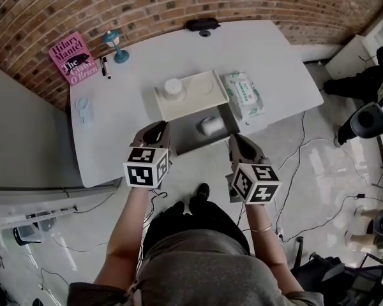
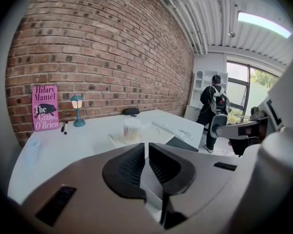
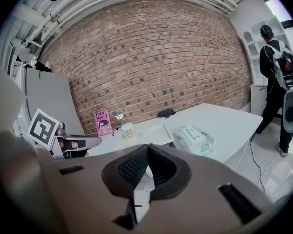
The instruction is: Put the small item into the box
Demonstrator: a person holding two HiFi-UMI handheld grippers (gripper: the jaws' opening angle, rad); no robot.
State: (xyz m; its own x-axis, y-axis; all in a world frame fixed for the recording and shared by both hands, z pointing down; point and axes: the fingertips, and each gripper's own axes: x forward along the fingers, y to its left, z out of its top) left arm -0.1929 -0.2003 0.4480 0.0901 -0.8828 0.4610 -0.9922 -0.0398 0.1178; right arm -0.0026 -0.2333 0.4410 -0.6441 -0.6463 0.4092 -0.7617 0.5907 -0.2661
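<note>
A small white roll [image 1: 212, 126] lies in the dark grey box [image 1: 190, 139] at the near middle of the white table [image 1: 268, 56]. Behind it sits the cream lid [image 1: 201, 93] with a jar of cotton swabs [image 1: 173, 88] on it. My left gripper [image 1: 154, 132] hangs at the box's left near corner, jaws shut and nothing between them. My right gripper [image 1: 237, 144] hangs at the box's right near corner, also shut and empty. In the left gripper view the pads [image 2: 136, 162] nearly touch, with the jar [image 2: 132, 129] beyond them. In the right gripper view the pads [image 3: 134, 165] meet.
A pack of wet wipes [image 1: 244, 94] lies right of the lid. A pink book [image 1: 73, 57], a small blue lamp [image 1: 115, 45] and markers [image 1: 104, 65] stand at the far left. A black object [image 1: 202, 24] sits at the far edge. Cables cross the floor; a person [image 2: 212, 106] stands beyond the table.
</note>
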